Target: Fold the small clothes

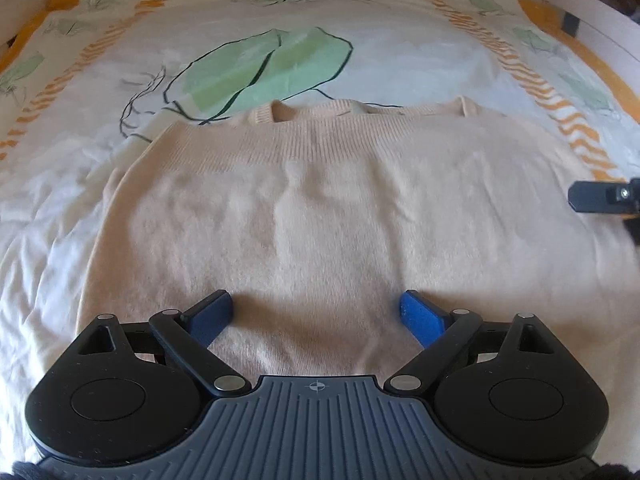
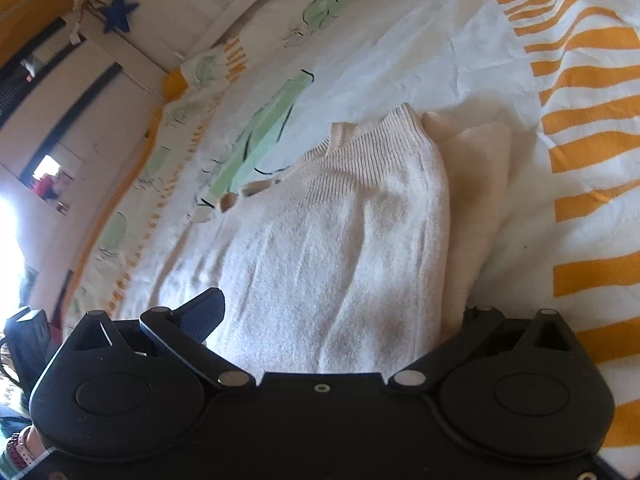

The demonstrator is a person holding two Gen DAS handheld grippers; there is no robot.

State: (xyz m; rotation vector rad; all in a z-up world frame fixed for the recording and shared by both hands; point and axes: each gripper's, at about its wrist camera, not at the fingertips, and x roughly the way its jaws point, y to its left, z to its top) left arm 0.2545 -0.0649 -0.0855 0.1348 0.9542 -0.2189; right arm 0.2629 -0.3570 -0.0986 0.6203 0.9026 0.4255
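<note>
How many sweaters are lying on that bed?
1: a peach knit sweater lies folded on the leaf-print bedspread, just ahead of both tools. No other shows, though one could lie outside the views.

No words, brands or numbers could be read in either view. The only sign was a small crosshair mark (image 1: 318,387), a circle cut by a cross, which stood on the ribbed grey body of the left gripper (image 1: 316,316).
</note>
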